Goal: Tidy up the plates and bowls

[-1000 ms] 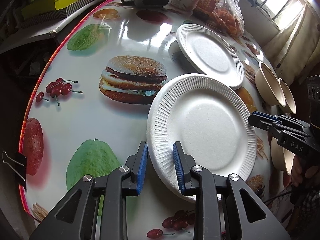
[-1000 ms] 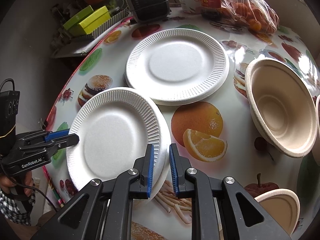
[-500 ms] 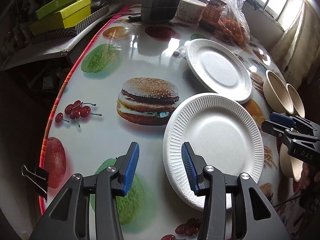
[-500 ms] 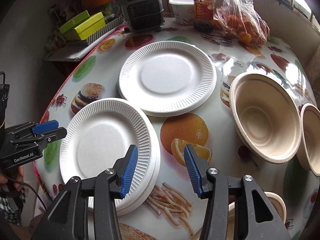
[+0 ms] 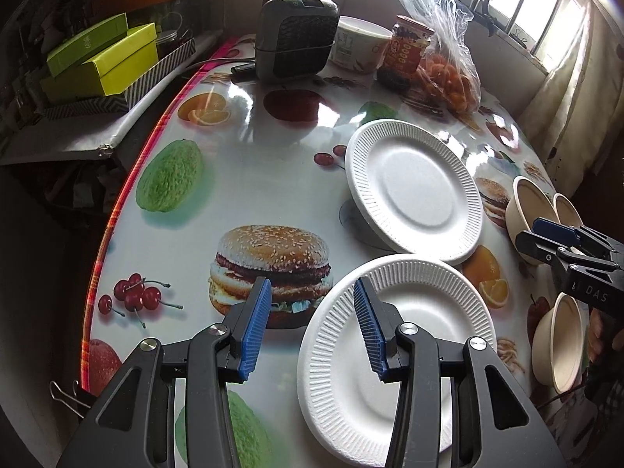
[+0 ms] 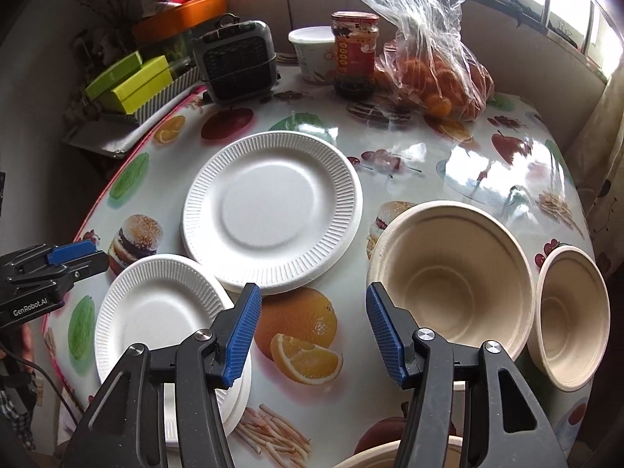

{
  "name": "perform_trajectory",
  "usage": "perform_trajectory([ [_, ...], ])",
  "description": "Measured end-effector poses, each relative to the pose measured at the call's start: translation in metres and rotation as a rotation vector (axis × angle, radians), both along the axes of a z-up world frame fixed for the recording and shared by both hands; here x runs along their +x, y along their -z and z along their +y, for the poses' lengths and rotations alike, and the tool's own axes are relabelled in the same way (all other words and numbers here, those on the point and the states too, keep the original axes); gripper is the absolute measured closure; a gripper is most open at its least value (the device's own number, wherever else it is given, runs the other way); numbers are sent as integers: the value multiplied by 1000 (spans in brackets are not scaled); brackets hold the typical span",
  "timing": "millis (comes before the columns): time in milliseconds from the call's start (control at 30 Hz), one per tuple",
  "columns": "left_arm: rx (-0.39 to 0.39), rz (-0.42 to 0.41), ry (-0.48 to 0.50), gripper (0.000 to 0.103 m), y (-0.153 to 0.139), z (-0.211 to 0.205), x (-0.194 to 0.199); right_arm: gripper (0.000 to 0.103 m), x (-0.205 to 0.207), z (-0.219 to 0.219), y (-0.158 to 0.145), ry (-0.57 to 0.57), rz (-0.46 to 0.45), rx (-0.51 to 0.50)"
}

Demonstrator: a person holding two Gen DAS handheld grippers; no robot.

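A stack of white ribbed paper plates lies flat on the fruit-print table near its front edge. Another white plate sits behind it. My left gripper hangs open above the stack's left rim, holding nothing. My right gripper is above the printed orange with its jaws opening and nothing between them. To its right stand a large beige bowl and a smaller one. A third bowl's rim shows at the bottom.
At the table's back stand a grey fan heater, a white tub, a red-labelled jar and a plastic bag of oranges. Green boxes lie on a shelf to the left. A binder clip grips the table's edge.
Both grippers have let go of the near plate's rim, opened and pulled up and back. That plate now lies on the stack.
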State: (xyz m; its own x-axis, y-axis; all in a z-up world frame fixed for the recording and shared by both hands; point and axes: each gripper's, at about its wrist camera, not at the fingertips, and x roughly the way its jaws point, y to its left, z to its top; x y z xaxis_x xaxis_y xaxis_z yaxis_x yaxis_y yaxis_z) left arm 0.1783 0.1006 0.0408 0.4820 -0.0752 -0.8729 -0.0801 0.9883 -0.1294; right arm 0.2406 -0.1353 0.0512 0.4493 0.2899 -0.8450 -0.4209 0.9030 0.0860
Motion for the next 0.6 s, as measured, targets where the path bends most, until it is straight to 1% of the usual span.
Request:
perform_trajectory([
  [300, 88, -33, -4, 58, -4, -9, 40, 47, 43, 5, 0, 3, -45, -40],
  [467, 114, -24, 11, 58, 3, -15, 59, 47, 71, 8, 5, 10, -30, -38],
  [500, 111, -19, 11, 58, 5, -15, 62, 47, 74, 10, 6, 7, -26, -40],
  [600, 133, -20, 16, 58, 9, -17, 68, 48, 86, 13, 14, -6, -6, -47],
])
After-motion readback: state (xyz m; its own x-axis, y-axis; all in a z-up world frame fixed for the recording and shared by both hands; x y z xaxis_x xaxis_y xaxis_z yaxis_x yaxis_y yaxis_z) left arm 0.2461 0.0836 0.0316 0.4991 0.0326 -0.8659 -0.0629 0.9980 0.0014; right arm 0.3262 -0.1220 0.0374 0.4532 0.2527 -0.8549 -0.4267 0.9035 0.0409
